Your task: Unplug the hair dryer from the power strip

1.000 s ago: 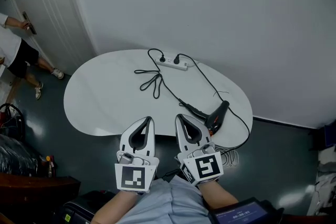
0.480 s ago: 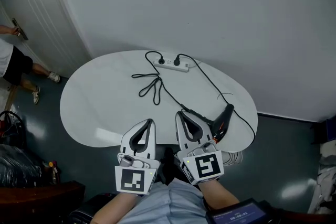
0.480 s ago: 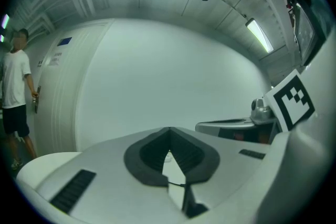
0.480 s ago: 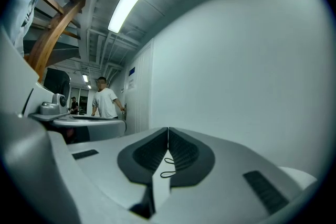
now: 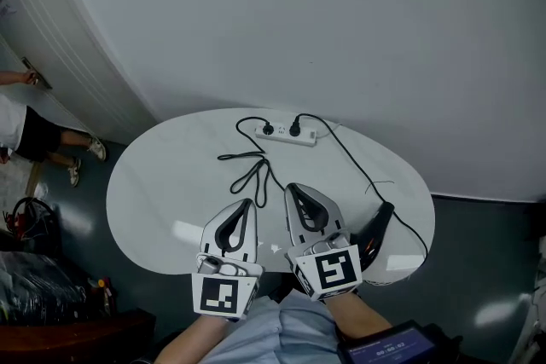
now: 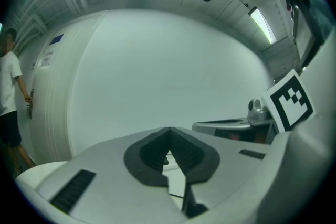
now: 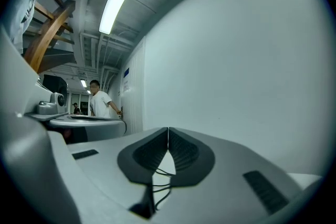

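Both grippers have come forward since a second ago, from the near edge of the table (image 5: 162, 192) to over its top, side by side and level. The left gripper (image 5: 247, 203) and the right gripper (image 5: 291, 188) each have their jaws pressed fully together and hold nothing. The strip (image 5: 286, 132) lies well ahead of the fingertips, almost straight beyond the right gripper, with its long axis crosswise to the way they point. Two black plugs stand in it, the left plug (image 5: 268, 130) and the right plug (image 5: 295, 130). The dryer (image 5: 380, 224) lies just to the right of the right gripper. The left plug's cable seems to run through a coil (image 5: 249, 170), just ahead of the left fingertips, towards the dryer, so that plug is probably the target. The right gripper is the nearer.
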`<state>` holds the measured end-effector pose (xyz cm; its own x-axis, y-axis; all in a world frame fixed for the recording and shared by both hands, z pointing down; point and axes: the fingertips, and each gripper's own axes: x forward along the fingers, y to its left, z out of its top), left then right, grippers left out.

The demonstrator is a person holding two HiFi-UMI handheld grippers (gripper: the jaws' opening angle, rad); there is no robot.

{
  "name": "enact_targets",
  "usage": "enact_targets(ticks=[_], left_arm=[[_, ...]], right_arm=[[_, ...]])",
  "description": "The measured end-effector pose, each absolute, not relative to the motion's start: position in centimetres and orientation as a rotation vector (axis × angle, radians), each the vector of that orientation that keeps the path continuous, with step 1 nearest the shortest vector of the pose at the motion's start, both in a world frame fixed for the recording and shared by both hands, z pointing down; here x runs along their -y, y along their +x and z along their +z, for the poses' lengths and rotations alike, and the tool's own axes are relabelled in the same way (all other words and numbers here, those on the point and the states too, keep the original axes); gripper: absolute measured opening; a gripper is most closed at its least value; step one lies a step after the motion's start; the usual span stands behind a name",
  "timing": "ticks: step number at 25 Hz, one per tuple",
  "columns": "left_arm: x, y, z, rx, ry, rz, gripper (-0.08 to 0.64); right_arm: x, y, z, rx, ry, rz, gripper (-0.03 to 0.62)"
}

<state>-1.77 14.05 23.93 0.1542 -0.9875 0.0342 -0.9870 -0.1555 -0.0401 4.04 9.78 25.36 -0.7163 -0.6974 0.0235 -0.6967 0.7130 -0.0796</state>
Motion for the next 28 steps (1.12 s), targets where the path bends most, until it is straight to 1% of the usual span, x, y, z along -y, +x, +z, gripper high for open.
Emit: enact_targets(ticks=[7,11,20,28], left_arm=[[-9.7,-0.8,23.1,-2.005,-2.359,-0.136,0.002],[-8.2,-0.8,22.7,-2.052,-2.372,-0.070,0.002],[-4.9,-2.9,22.8,-2.034,-2.414,-0.024,0.002],[-1.5,-5.6,25.3,-1.995,-2.535,0.006,0.002]], right_arm=[[-5.9,4.5,25.2,-2.886,-1.149,-0.156,0.002],[-4.5,4.2,25.7,-2.894,-1.144,-0.178,0.002],[-2.0,2.7,26.5,-2.914,-1.224,-0.177,0.002],[1.2,-0.5,28.5,-2.937,-1.321,-0.183,0.002]])
